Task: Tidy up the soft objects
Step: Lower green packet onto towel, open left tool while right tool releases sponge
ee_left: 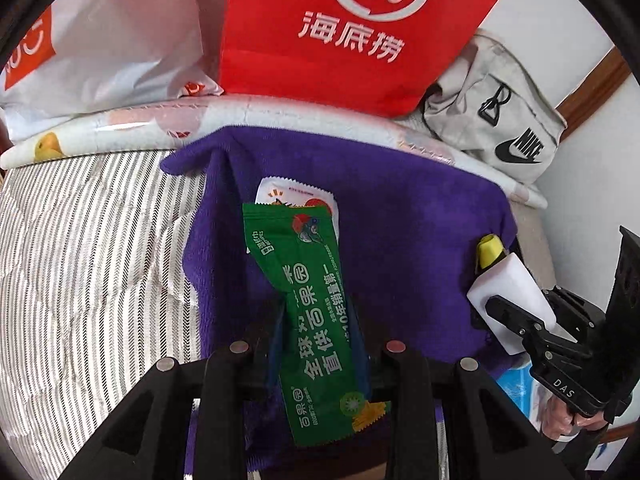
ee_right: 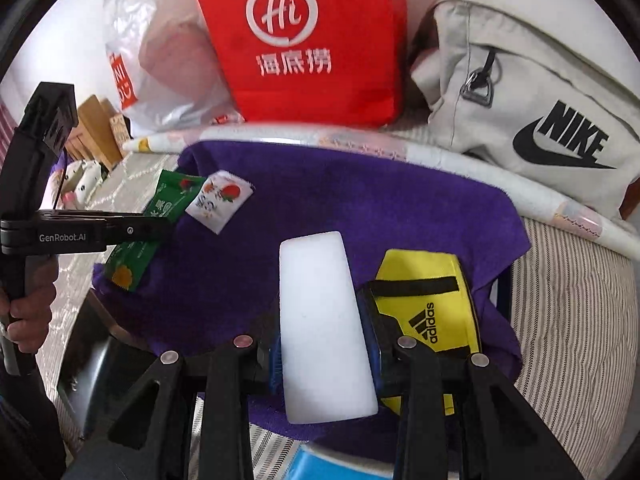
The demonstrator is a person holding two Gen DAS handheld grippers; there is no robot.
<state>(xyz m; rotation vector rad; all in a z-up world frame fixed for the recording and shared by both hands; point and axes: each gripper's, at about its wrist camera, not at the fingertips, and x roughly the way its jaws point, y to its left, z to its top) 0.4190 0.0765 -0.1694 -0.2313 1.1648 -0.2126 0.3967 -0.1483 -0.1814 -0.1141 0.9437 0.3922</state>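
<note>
Striped grey-and-white bedding [ee_left: 92, 248] fills the left wrist view, with a purple towel [ee_left: 420, 240] spread over it. Behind the towel lies a fruit-patterned folded cover [ee_left: 120, 132], and on it stand a white plastic bag [ee_left: 108, 40], a red bag [ee_left: 352, 28] with white lettering and a grey Nike bag [ee_left: 500, 120]. The left gripper [ee_left: 316, 340] has its jaws clenched on a green wet-wipe packet [ee_left: 312, 300], which hangs over the towel. Just past the packet's far end a small white sachet [ee_left: 296, 196] lies on the towel. At the right edge the right gripper [ee_left: 516, 320] holds a white foam block [ee_left: 516, 292], and a bit of a yellow pouch [ee_left: 491, 250] shows beside it.

From the right wrist, the same purple towel [ee_right: 360, 208] covers the striped bedding [ee_right: 572, 320], backed by the red bag [ee_right: 304, 40], the white plastic bag [ee_right: 160, 60] and the grey Nike bag [ee_right: 540, 100]. The right gripper [ee_right: 324, 356] has its jaws clamped on the white foam block [ee_right: 320, 320], which stands up between them. Close to its right the yellow pouch [ee_right: 428, 280], marked adidas, lies on the towel. At the left, a hand [ee_right: 32, 320] holds the left gripper [ee_right: 152, 230], which pinches the green wet-wipe packet [ee_right: 168, 200] above the towel's left part, with the small white sachet [ee_right: 220, 200] right beside it.
</note>
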